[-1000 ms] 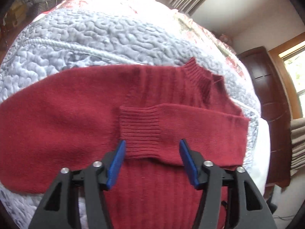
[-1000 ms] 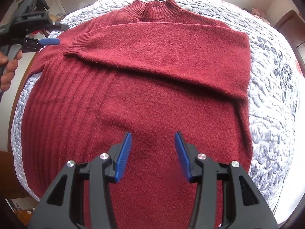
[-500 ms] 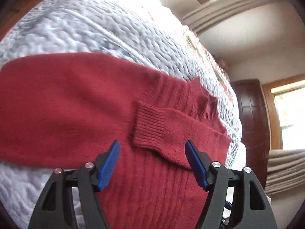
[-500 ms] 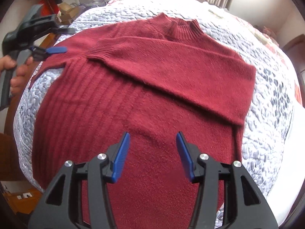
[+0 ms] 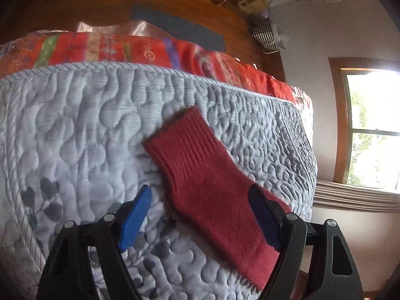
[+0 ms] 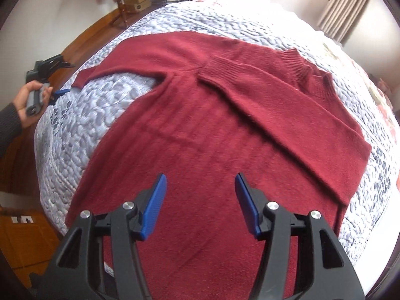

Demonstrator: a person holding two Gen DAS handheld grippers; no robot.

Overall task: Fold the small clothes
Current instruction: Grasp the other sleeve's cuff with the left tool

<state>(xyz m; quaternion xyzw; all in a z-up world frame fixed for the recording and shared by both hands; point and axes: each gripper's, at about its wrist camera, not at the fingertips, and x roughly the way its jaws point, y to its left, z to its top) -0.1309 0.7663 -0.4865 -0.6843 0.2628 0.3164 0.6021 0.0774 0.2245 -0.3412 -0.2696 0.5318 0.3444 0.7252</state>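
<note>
Left gripper: blue-padded jaws spread wide, empty. Red sweater sleeve: flat between and ahead of the jaws, ribbed cuff farthest out. Grey quilted bedspread: beneath. Red patterned blanket: beyond. Window: far right.

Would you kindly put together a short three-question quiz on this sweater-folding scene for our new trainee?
1. True or false: one sleeve of the red sweater lies folded across its chest.
2. Which part lies beyond the left gripper: A) collar, B) ribbed cuff, C) hem?
3. Fill in: both the left and the right gripper have their fingers ____.

Key: 1 true; 2 B; 3 open, neither holding fabric. The sweater lies on a grey quilt.
</note>
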